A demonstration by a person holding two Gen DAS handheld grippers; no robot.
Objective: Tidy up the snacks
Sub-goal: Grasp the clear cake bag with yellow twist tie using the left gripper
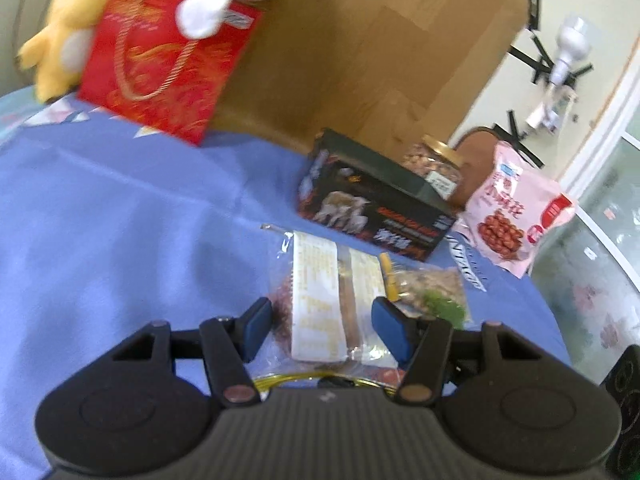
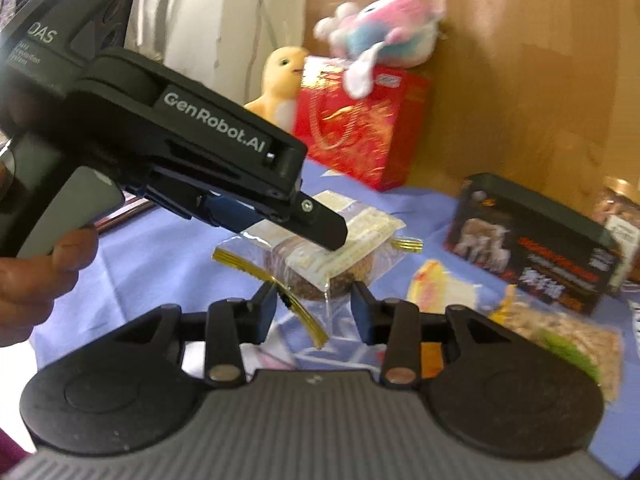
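Note:
A clear-wrapped round brown cake packet (image 1: 320,292) with a white label and gold twist ties sits between the blue pads of my left gripper (image 1: 324,330), which is shut on it and holds it above the blue cloth (image 1: 120,220). In the right wrist view the same packet (image 2: 320,260) hangs under the left gripper's black finger (image 2: 320,224). My right gripper (image 2: 314,308) reaches the packet's near end. Its fingertips flank the wrapper and a gold tie, and whether the pads press is unclear.
Behind stand a red gift bag (image 1: 160,60), a yellow plush (image 1: 64,28) and a pastel plush (image 2: 384,32). To the right lie a black box (image 1: 372,208), a nut jar (image 1: 436,164), a pink bag (image 1: 516,216), an oat packet (image 2: 560,340) and a yellow-white packet (image 2: 440,284). A hand (image 2: 40,264) holds the left gripper.

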